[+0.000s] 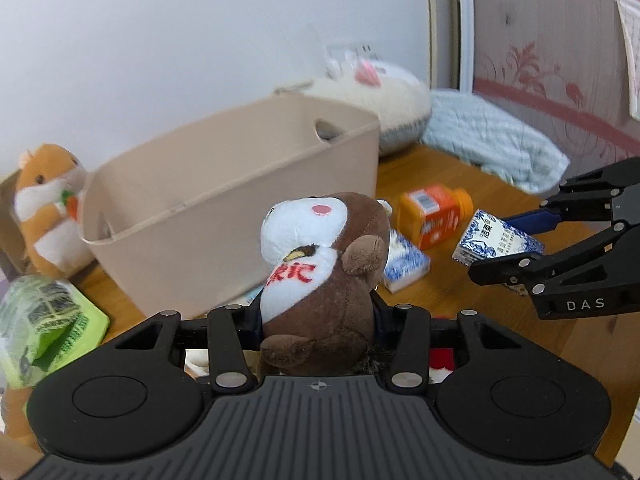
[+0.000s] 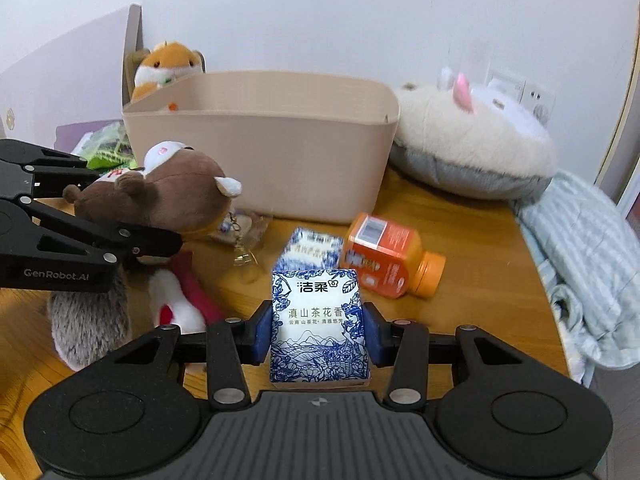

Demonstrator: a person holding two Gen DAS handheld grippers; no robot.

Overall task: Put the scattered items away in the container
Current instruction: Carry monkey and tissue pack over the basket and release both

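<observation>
The left tool (image 1: 318, 316) is clamped on the brown plush monkey (image 1: 324, 268), held clear of the bench (image 2: 460, 240) in front of the beige container (image 2: 260, 136). The right tool (image 2: 318, 336) is clamped on a blue-and-white tissue pack (image 2: 318, 324). A second tissue pack (image 2: 314, 250) and an orange bottle (image 2: 390, 262) lie on the bench near the container.

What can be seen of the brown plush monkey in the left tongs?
The brown plush monkey is a soft, fuzzy toy with a white face, pink nose spot, rounded brown ears and a white bib bearing red characters. The left tongs are shut on its lower body, holding it clear of the wooden table, in front of the beige container. A keychain hangs from it in the right wrist view.
</observation>
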